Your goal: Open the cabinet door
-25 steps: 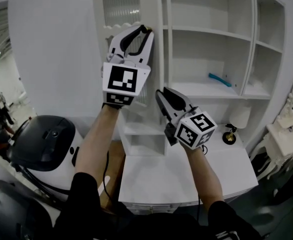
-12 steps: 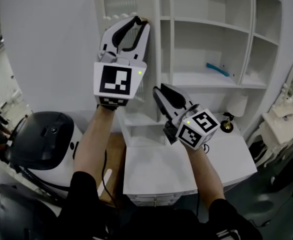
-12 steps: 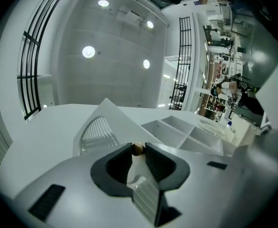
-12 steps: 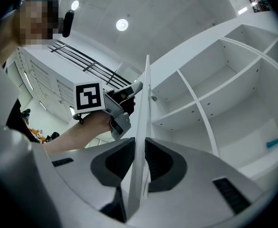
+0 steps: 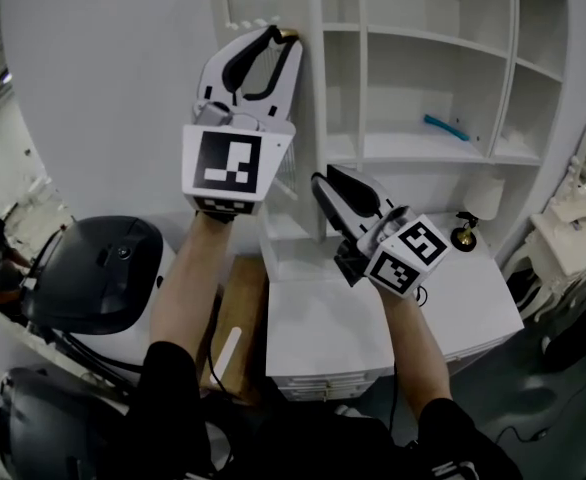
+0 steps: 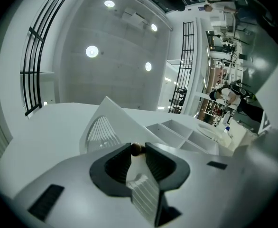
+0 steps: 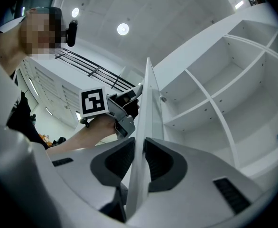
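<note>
Between the left gripper (image 5: 278, 36) pads (image 6: 116, 164) sits a round brown knob (image 6: 136, 149).

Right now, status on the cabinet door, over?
Left hand-held gripper shut on knob. Right hand-held gripper shut on cabinet door edge. Door partly open. Nothing seen blocking.

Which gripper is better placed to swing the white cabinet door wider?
Probably the left gripper: its jaws close on the small brown knob, while the right gripper only pinches the white door's thin edge.
</note>
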`<action>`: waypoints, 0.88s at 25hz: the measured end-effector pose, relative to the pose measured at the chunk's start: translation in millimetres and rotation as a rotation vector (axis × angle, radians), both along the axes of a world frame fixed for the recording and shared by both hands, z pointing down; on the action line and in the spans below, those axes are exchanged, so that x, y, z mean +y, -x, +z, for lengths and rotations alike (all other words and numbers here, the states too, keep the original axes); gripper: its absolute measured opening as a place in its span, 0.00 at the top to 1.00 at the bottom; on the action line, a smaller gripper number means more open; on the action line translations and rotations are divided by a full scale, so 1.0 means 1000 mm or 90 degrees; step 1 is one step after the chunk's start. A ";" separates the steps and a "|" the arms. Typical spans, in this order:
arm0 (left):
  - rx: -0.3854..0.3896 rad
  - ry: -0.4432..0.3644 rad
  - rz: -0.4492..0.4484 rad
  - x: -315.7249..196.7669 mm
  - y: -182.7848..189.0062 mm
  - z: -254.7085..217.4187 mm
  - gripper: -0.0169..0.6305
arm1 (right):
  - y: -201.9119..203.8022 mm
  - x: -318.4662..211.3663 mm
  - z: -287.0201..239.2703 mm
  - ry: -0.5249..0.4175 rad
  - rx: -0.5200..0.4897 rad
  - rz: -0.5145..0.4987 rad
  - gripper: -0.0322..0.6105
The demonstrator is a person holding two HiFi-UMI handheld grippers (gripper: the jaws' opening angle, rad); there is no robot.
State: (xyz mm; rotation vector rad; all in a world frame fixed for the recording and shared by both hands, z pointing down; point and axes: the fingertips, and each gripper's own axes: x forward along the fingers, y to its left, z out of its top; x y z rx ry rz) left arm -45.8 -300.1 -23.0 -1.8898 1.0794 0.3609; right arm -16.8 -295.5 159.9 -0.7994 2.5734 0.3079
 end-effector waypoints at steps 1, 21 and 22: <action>-0.003 -0.002 -0.007 0.003 0.006 0.001 0.84 | 0.006 0.004 0.000 -0.004 0.000 -0.004 0.82; -0.002 0.017 -0.063 0.037 0.121 0.009 0.87 | 0.121 0.041 0.003 -0.044 0.042 -0.047 0.78; -0.002 0.018 -0.066 0.039 0.125 0.010 0.88 | 0.125 0.041 0.003 -0.046 0.042 -0.049 0.78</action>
